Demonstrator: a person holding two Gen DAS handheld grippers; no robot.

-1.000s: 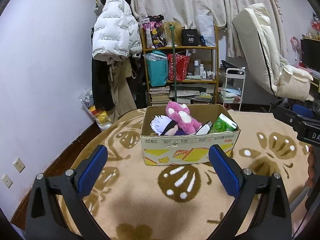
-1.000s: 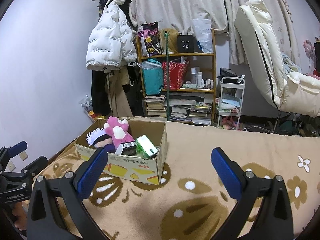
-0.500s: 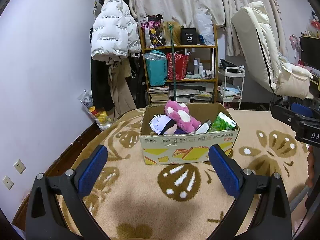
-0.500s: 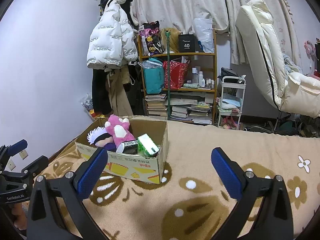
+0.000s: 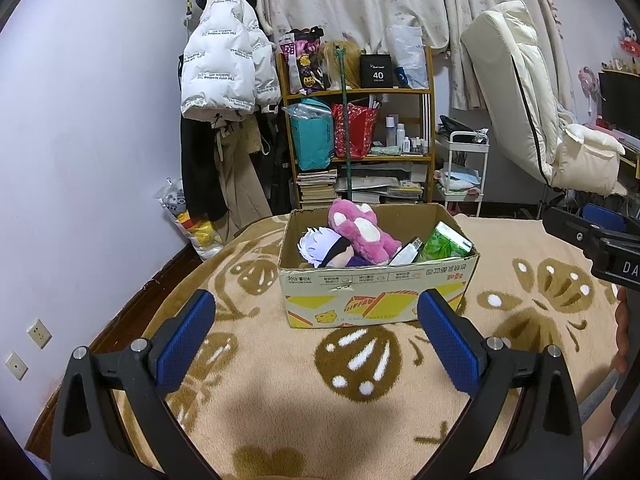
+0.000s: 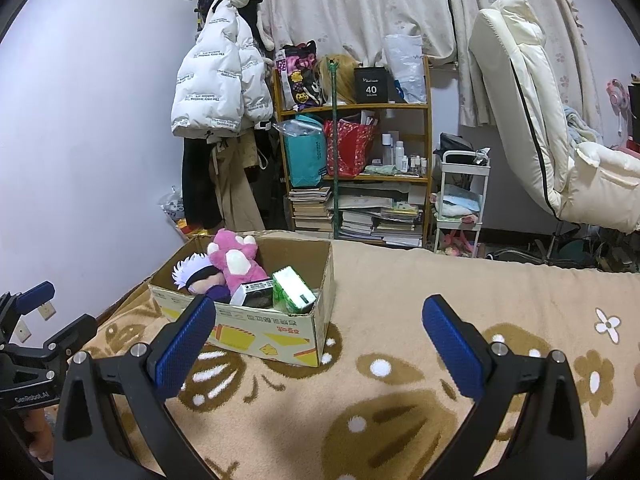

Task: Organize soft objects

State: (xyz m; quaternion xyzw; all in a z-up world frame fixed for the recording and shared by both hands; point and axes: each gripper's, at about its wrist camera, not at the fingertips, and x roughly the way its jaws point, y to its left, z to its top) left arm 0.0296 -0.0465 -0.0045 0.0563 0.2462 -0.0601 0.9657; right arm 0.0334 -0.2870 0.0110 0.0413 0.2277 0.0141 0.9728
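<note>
A cardboard box [image 5: 376, 292] stands on a beige patterned blanket [image 5: 360, 392]. Inside it lie a pink plush [image 5: 362, 232], a white-haired doll [image 5: 324, 246], a green pack [image 5: 442, 242] and a small black-and-white box [image 5: 406, 252]. My left gripper [image 5: 316, 342] is open and empty, just in front of the box. In the right wrist view the box [image 6: 256, 324] is to the left with the pink plush [image 6: 236, 260] and green pack [image 6: 292, 290]. My right gripper [image 6: 316, 346] is open and empty, to the right of the box.
A wooden shelf [image 5: 360, 140] with bags and books stands behind, beside hanging coats [image 5: 224, 80]. A white reclined chair [image 5: 532, 112] is at the back right, with a small white cart [image 5: 460, 176] next to it. The blanket's left edge drops to the floor by the wall.
Both grippers have drifted slightly; the box sits a little higher in the left view. Both stay open and empty.
</note>
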